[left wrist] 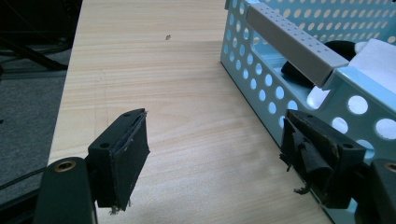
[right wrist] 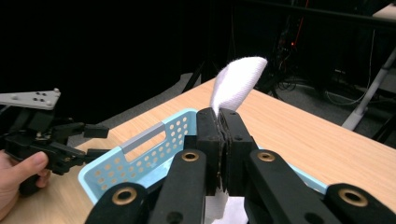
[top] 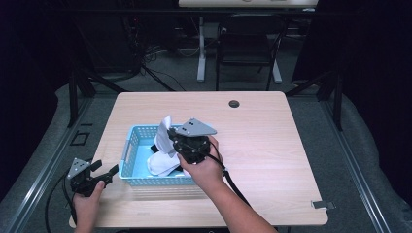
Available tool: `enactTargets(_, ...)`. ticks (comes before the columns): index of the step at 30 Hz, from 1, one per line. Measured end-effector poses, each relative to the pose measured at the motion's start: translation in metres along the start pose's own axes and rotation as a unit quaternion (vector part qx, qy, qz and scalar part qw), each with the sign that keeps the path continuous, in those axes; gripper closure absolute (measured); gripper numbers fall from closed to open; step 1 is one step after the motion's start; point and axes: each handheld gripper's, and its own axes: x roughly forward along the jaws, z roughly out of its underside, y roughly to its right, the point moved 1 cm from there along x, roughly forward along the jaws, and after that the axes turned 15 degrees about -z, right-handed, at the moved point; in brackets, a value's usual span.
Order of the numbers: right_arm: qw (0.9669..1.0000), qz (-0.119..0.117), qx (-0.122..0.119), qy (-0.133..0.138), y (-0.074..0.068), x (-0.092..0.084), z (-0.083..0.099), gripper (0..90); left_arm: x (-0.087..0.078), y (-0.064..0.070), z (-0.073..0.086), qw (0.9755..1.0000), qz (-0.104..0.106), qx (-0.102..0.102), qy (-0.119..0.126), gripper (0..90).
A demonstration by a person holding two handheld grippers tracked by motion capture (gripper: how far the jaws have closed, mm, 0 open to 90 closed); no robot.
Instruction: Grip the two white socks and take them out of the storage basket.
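Two grippers work at a pale wooden table [top: 272, 145], on whose near left part sits a blue perforated basket [top: 133, 145]. Inside the basket lie white cloth pieces with some dark fabric among them, seen through the holes and over the rim in the left gripper view. The right gripper [right wrist: 223, 135] is above the basket with its jaws pressed together on a white cloth [right wrist: 236, 77], whose free end stands up above the tips while the rest hangs below toward the basket. The left gripper [top: 104, 174] rests just outside the basket's left end, jaws spread wide with nothing between them, its right jaw close against the basket wall. The cloth looks light, soft and limp: it will fold and droop wherever it is unsupported, and it should not slip much against the worn pads. A pinch at an edge or corner suits it, as it is held now; a second hold at another corner would likely be needed to spread it flat. The basket looks light too and may slide if nudged.
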Motion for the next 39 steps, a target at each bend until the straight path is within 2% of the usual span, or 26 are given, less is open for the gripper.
enactTargets(4, 0.9999, -0.003, 0.006, 0.009, 0.0, -0.016, 0.001, 87.8, 0.0, 0.0, 0.0, 1.0, 0.0, 0.0, 0.0, 23.1)
enactTargets(9, 0.9997, 0.01, 0.011, 0.018, 0.006, -0.04, 0.005, 87.7, 0.0, 0.0, 0.0, 1.0, -0.001, 0.0, 0.0, 23.1)
enactTargets(19, 0.9978, 0.053, 0.031, 0.026, 0.025, -0.087, 0.019, 87.8, 0.0, 0.001, 0.0, 1.0, -0.001, 0.003, -0.002, 23.1)
enactTargets(24, 0.9955, 0.081, 0.043, 0.024, 0.036, -0.11, 0.033, 87.7, 0.0, 0.0, 0.0, 1.0, -0.002, 0.003, -0.002, 23.1)
enactTargets(32, 0.993, 0.103, 0.055, 0.017, 0.045, -0.129, 0.049, 87.7, 0.0, 0.001, 0.0, 1.0, -0.003, 0.004, -0.002, 23.1)
enactTargets(39, 0.9917, 0.115, 0.057, 0.006, 0.046, -0.131, 0.064, 87.7, 0.0, 0.001, 0.0, 1.0, -0.003, 0.003, 0.001, 23.2)
